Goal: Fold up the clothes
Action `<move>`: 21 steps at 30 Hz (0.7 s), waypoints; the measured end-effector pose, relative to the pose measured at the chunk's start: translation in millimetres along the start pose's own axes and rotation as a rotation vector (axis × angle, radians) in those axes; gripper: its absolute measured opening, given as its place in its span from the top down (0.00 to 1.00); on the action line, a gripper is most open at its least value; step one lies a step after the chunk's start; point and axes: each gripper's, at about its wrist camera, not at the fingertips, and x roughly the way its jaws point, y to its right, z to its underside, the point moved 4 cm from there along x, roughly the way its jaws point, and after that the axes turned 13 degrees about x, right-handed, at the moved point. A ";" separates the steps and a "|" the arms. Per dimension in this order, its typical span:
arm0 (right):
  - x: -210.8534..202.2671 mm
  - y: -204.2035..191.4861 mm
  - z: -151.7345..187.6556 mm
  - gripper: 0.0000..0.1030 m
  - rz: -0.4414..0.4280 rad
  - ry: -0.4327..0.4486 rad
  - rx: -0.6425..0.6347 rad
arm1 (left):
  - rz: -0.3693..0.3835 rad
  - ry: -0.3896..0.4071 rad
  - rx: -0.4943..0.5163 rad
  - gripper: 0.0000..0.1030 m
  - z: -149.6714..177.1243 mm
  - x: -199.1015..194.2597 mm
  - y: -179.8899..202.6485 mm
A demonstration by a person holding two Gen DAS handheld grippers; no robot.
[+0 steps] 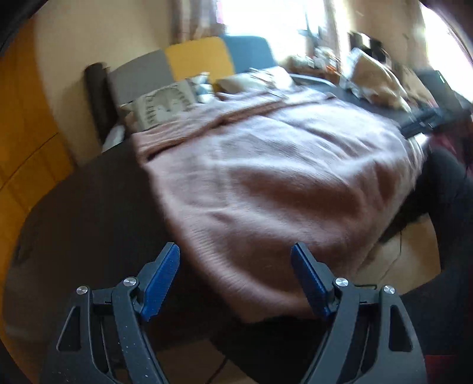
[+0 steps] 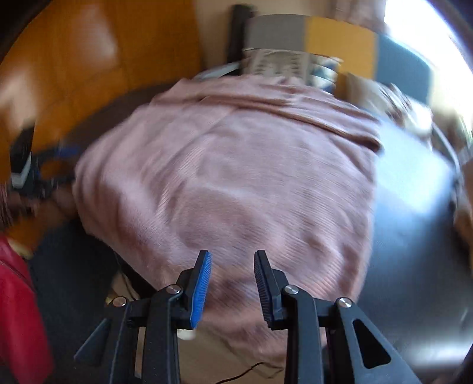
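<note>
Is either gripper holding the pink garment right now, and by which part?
Neither. The left gripper and right gripper are both open above the pink garment, nothing between the pads.

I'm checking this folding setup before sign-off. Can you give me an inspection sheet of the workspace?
Surface: dark table, mostly covered.
Job's things: pink garment spread flat, near edge hanging over the table edge.
Clutter: cushion and blurred items at the far end.
Grippers: left gripper open wide, empty; right gripper open narrower, nothing between the pads.
Cables: thin dark cable on the floor.
Surroundings: wooden door, bright window.
</note>
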 end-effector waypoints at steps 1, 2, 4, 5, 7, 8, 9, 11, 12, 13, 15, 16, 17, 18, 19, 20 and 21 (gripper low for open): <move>-6.9 10.6 1.3 0.71 -0.005 0.015 0.052 | 0.003 0.002 -0.040 0.21 3.0 -0.6 -7.2; -14.4 22.5 4.9 0.70 -0.003 0.029 0.106 | 0.006 0.003 -0.080 0.21 5.9 -1.2 -14.4; -25.6 39.5 10.7 0.70 0.004 0.033 0.178 | 0.037 0.001 -0.163 0.21 11.9 1.6 -22.4; -28.9 49.6 13.8 0.70 0.003 0.028 0.218 | 0.063 0.004 -0.202 0.21 15.1 3.5 -24.6; -31.2 63.9 16.3 0.70 -0.004 0.023 0.269 | 0.113 0.011 -0.251 0.21 19.4 7.8 -23.7; -33.3 70.3 20.1 0.70 -0.009 0.024 0.303 | 0.137 0.015 -0.274 0.21 21.4 9.9 -22.9; -34.0 74.3 22.4 0.70 -0.013 0.026 0.327 | 0.161 0.012 -0.284 0.21 22.5 13.0 -19.7; -30.5 83.8 25.5 0.70 -0.033 0.028 0.379 | 0.207 0.000 -0.297 0.21 24.1 19.6 -11.9; -28.8 85.9 27.5 0.70 -0.042 0.027 0.389 | 0.220 0.000 -0.295 0.21 24.2 21.4 -7.6; -27.2 87.9 29.5 0.70 -0.050 0.026 0.398 | 0.217 0.014 -0.279 0.21 23.0 20.9 -3.5; -26.0 89.6 31.3 0.70 -0.061 0.035 0.404 | 0.229 0.017 -0.266 0.21 21.6 22.2 1.2; -27.0 89.0 31.8 0.69 -0.064 0.037 0.402 | 0.236 0.026 -0.273 0.21 21.1 21.9 2.0; -26.2 87.2 31.8 0.69 -0.077 0.033 0.401 | 0.245 0.036 -0.284 0.21 20.7 21.2 2.3; -25.4 85.5 31.8 0.69 -0.088 0.030 0.398 | 0.259 0.045 -0.294 0.21 20.2 21.1 2.5; -24.7 83.8 32.0 0.69 -0.097 0.028 0.392 | 0.274 0.049 -0.301 0.21 19.2 21.5 2.8; -24.3 81.1 32.7 0.69 -0.105 0.026 0.380 | 0.293 0.055 -0.305 0.21 17.7 21.7 3.4; -23.8 79.3 33.3 0.69 -0.110 0.025 0.372 | 0.305 0.059 -0.309 0.21 16.3 22.4 3.6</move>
